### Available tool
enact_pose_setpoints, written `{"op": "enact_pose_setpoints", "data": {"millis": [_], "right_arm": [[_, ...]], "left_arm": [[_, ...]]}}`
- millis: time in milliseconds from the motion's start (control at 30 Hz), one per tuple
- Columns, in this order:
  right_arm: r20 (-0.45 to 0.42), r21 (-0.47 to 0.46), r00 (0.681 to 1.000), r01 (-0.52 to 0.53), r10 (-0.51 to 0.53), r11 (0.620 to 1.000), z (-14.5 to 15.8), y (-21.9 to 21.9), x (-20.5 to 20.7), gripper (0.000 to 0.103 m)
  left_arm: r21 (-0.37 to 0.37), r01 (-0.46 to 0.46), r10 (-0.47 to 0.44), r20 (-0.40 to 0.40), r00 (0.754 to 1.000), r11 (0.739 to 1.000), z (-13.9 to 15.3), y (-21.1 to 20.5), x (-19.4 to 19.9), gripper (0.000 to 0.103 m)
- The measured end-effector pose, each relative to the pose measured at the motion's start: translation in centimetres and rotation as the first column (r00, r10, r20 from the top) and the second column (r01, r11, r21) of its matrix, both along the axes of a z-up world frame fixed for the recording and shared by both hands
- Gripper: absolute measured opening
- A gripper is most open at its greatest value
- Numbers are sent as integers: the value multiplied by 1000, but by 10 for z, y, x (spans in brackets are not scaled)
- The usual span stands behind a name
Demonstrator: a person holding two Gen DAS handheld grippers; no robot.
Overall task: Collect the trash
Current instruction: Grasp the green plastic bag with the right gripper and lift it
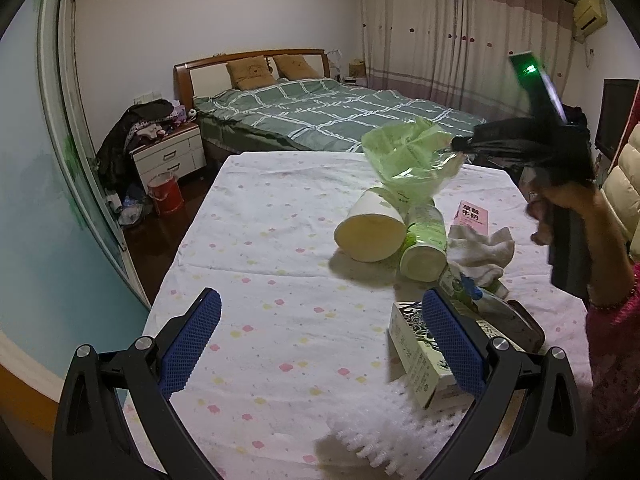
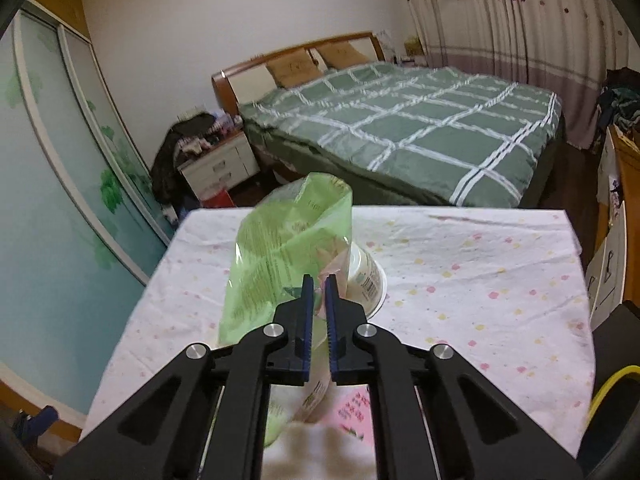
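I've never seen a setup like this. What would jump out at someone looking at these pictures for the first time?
Probably the crinkly green plastic bag, pinched between the blue fingers of the right gripper and lifted above a table in a flowery cloth. Below it lies a heap of rubbish: a tipped paper cup, a pink carton and a crumpled white cloth. The left gripper hangs open over the table's near end, and a bed with a green checked quilt fills the background.

The left gripper [image 1: 320, 340], black-framed with blue ribbed pads, pointed downward with its jaws spread wide and nothing between them. At its two o'clock, the right gripper [image 2: 319, 292] was raised in the person's right hand [image 1: 560, 208], a pink sleeve [image 1: 612, 344] below the wrist; its jaws were pinched nearly together on a green plastic bag [image 2: 280, 248].
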State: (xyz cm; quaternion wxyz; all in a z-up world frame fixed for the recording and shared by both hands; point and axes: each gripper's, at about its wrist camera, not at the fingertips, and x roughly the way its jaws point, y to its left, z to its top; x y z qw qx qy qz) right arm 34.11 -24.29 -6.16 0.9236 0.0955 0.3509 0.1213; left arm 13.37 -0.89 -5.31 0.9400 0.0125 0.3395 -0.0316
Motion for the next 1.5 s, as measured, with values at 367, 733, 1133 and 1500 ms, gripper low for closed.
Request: {"op": "enact_pose_setpoints", "data": {"millis": [367,733,1133,1500], "right_arm": [[106,47,983,147,-152,988,35,-89,-103,1],[26,-46,999,-17,18,999,-9,-41,-93,40],[-55,-307,994,-106,94,946,-36,32,-56,23],[26,-202,996,-76,83,976,-7,-11,-90,3]], "left_arm": [[-3,51,-51,28,998,999,9,-16,-16,99],[8,45,-46,49,998,999,19,-21,-28,99],[-8,51,-51,20,999,999,10,-18,-25,99],[-15,49,-49,8,999,999,5,-17,-22,99]]}}
